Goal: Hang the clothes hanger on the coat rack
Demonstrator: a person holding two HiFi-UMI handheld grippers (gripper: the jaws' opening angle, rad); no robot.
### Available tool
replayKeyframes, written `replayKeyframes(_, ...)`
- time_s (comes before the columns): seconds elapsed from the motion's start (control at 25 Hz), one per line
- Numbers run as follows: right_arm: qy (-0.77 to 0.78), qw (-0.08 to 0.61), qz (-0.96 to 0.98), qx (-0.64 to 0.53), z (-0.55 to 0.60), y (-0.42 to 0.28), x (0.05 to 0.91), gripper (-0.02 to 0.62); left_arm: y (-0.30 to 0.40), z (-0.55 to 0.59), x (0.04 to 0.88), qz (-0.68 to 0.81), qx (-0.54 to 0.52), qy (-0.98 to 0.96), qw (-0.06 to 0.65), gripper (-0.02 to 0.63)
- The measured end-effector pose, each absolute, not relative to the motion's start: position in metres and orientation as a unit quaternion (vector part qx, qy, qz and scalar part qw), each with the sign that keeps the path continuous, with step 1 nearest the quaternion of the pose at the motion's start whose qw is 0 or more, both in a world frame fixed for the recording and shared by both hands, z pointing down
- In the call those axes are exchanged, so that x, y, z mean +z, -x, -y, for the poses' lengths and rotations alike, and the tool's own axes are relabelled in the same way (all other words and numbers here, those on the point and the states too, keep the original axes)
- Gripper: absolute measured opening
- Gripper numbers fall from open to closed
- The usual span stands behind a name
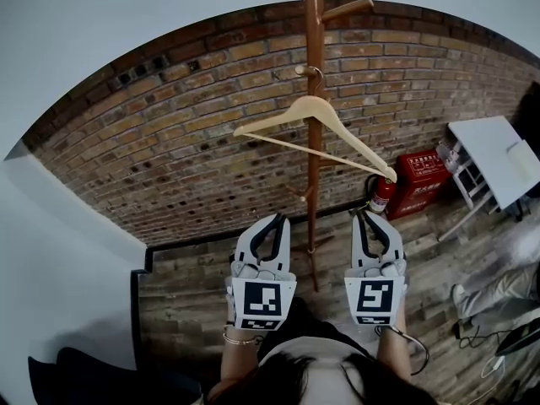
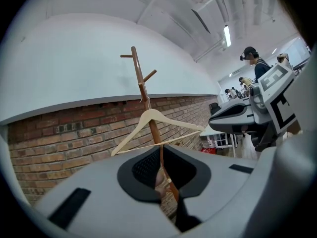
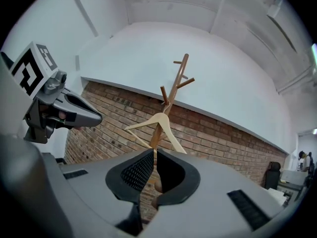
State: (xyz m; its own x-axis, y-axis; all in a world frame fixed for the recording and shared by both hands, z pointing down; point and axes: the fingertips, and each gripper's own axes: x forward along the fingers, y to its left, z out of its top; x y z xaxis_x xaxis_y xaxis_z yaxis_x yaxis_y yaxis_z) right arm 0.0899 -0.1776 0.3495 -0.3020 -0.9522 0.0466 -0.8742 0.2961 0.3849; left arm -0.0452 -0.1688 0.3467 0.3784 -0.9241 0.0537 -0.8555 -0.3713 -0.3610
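Note:
A pale wooden clothes hanger (image 1: 312, 108) hangs by its hook from a peg of the brown wooden coat rack (image 1: 314, 184), tilted down to the right. My left gripper (image 1: 274, 218) and right gripper (image 1: 369, 215) are held side by side below it, one on each side of the pole, apart from the hanger. Both are shut with nothing between the jaws. In the left gripper view the hanger (image 2: 148, 118) and rack (image 2: 138, 73) stand ahead, beyond the closed jaws. The right gripper view shows the same hanger (image 3: 158, 120) on the rack (image 3: 181, 73).
A brick wall (image 1: 169, 142) runs behind the rack. A red fire extinguisher (image 1: 381, 194) and a red box (image 1: 424, 175) stand at its foot on the right. A white table (image 1: 494, 159) is further right. People (image 2: 255, 66) stand in the distance.

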Motion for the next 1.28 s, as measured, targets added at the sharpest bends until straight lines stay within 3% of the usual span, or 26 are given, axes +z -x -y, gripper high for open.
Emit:
replayKeyframes(0.84, -0.554, 0.07, 0.826, -0.083, 0.131, -0.087, 0.355, 0.04, 0.035, 0.121, 0.346, -0.538, -0.077, 0.832, 0.114, 0.021)
replayKeyframes(1.28, -0.574, 0.073, 0.814, -0.053, 0.107, -0.065, 0.357, 0.04, 0.056, 0.096, 0.343, -0.517, -0.069, 0.849, 0.092, 0.017)
